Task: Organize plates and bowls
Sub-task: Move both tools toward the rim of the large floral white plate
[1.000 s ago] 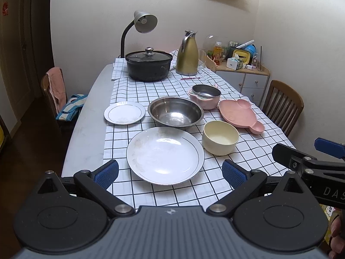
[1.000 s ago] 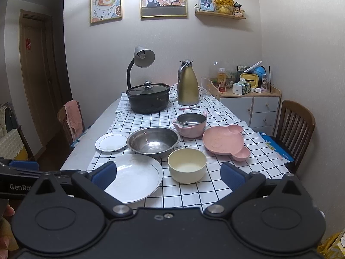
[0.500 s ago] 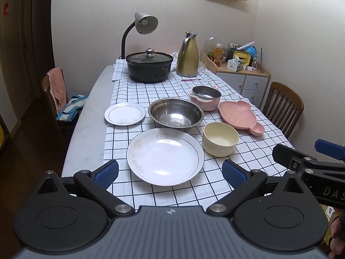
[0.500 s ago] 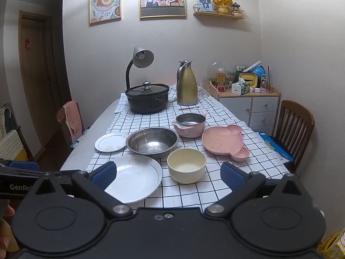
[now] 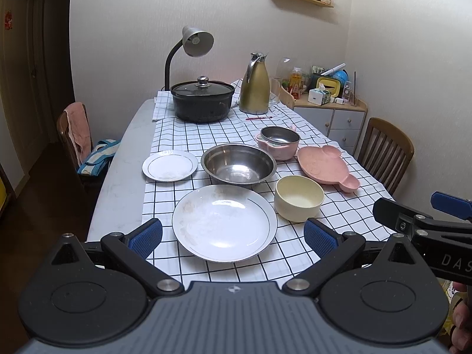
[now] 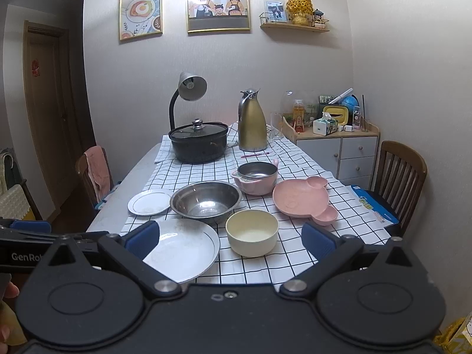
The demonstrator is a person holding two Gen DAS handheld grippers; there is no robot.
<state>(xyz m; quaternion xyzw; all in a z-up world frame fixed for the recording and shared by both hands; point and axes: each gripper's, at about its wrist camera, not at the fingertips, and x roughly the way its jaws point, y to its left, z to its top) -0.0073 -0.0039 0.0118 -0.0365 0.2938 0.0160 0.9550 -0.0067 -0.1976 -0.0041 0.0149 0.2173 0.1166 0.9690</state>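
A large white plate (image 5: pixel 224 221) lies nearest on the checked cloth, with a cream bowl (image 5: pixel 298 198) to its right. Behind them sit a small white plate (image 5: pixel 170 165), a steel bowl (image 5: pixel 238 166), a pink bowl holding a small steel bowl (image 5: pixel 278 142), and a pink mouse-shaped plate (image 5: pixel 324 166). My left gripper (image 5: pixel 233 237) hangs open before the table's near edge, in front of the large plate (image 6: pixel 183 249). My right gripper (image 6: pixel 230 240) is open too, level with the cream bowl (image 6: pixel 252 236). Neither holds anything.
A black lidded pot (image 5: pixel 203 103), a gold jug (image 5: pixel 254 84) and a desk lamp (image 5: pixel 194 44) stand at the far end. Wooden chairs (image 5: pixel 383 153) flank the table, one draped with a pink towel (image 5: pixel 78 131). A cabinet (image 6: pixel 336 150) fills the corner.
Both grippers have tilted up and drawn slightly nearer the table, staying open. The dishes have not moved.
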